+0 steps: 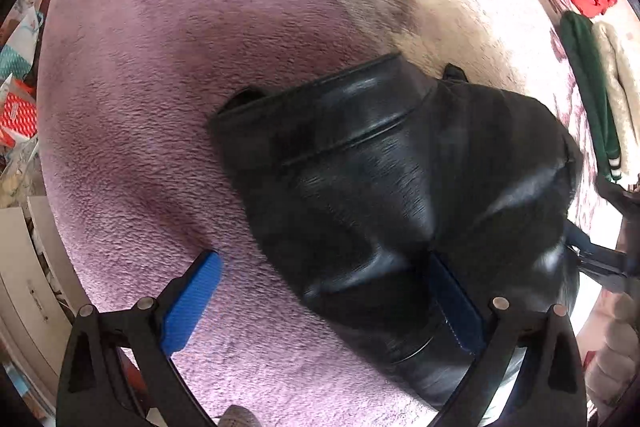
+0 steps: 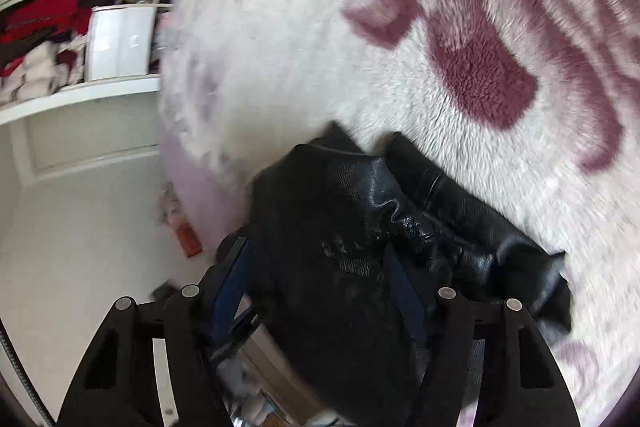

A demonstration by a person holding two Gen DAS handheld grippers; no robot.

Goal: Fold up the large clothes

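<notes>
Fingers [image 1: 208,279] of the left gripper [image 1: 324,291] stand wide apart in the left wrist view, one blue pad over the lilac fleece blanket [image 1: 160,107] of the bed, the other against the black leather garment [image 1: 380,187], pinching nothing. From the right wrist view, the right gripper [image 2: 320,299] straddles a raised bunch of that leather (whether it pinches, I cannot tell), seemingly mid-fold; next, lay it flat. No writing is legible.

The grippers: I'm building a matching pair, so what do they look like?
Both the left gripper and the right gripper have black plastic linkage arms with triangular cut-outs, round silver pivot pins, and flat ribbed blue pads on the fingers. No cables or markings show.
</notes>
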